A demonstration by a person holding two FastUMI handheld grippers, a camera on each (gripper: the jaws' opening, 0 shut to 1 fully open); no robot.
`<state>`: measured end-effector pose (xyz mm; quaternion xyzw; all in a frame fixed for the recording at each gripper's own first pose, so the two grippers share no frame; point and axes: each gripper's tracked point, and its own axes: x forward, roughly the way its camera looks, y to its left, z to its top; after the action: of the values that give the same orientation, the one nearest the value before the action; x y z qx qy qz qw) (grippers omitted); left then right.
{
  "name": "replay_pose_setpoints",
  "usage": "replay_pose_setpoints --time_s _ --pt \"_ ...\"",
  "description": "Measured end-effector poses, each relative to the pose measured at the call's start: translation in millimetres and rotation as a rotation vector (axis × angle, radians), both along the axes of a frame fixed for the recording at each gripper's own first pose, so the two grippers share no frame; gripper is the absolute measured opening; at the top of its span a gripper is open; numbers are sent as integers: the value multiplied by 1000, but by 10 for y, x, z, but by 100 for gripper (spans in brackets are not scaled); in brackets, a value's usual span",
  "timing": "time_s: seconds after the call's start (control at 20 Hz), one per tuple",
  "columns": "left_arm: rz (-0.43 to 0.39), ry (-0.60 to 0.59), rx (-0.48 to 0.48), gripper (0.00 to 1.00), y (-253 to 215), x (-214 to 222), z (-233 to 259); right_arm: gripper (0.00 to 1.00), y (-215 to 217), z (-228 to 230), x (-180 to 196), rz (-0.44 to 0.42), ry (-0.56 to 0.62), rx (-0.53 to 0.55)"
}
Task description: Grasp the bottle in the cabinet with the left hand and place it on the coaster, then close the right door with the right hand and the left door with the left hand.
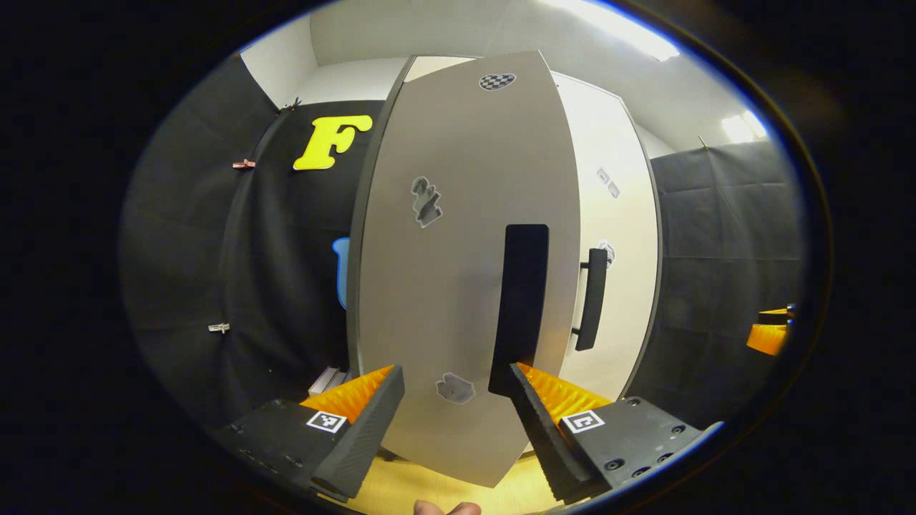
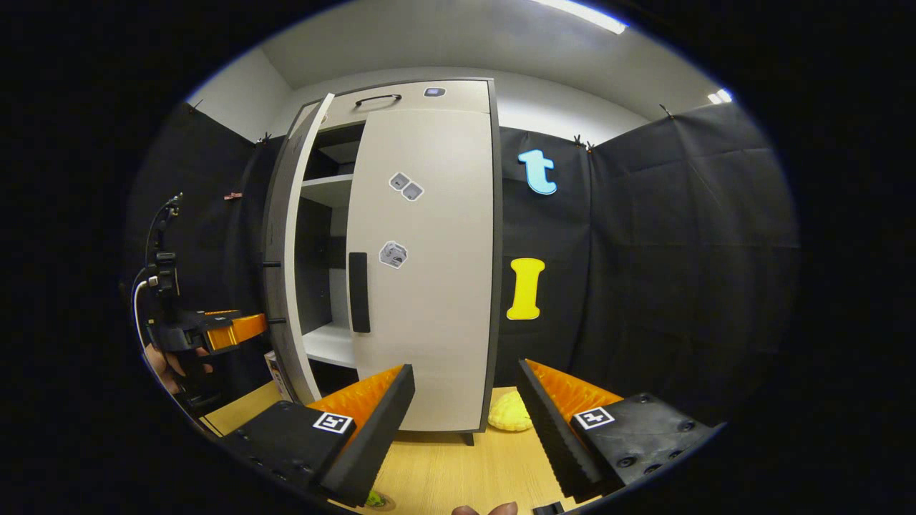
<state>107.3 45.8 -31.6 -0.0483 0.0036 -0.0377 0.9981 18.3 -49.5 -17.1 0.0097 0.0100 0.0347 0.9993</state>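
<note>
Grey left door [image 1: 458, 272] ajar, dark handle; pale right door [image 2: 422, 272] closed. Left claw [image 1: 458, 400], right claw [image 2: 465, 400] apart.

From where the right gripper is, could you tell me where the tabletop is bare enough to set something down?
Bare wood lies on the table in front of the closed right door, between the right gripper's jaws. It is tighter beside the yellow object at the cabinet's right foot and by the ajar left door.

Left door [image 2: 286, 250] ajar, right door [image 2: 422, 272] shut, cabinet [image 2: 401, 96] on table [image 2: 444, 472]
</note>
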Motion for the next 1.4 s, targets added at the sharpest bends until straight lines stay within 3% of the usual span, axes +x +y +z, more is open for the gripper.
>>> replay_pose_setpoints --time_s 0.35,0.45,0.8,1.4 --pt "-11 -10 39 90 -175 167 8 96 -73 -18 64 -5 4 7" --pt "-12 -11 37 98 -213 207 8 96 -55 -15 78 1 4 4" --pt "0 -8 37 95 -265 313 17 96 -17 -6 126 17 2 9" --pt "25 -30 67 95 -137 -189 177 96 71 89 23 29 -15 24"
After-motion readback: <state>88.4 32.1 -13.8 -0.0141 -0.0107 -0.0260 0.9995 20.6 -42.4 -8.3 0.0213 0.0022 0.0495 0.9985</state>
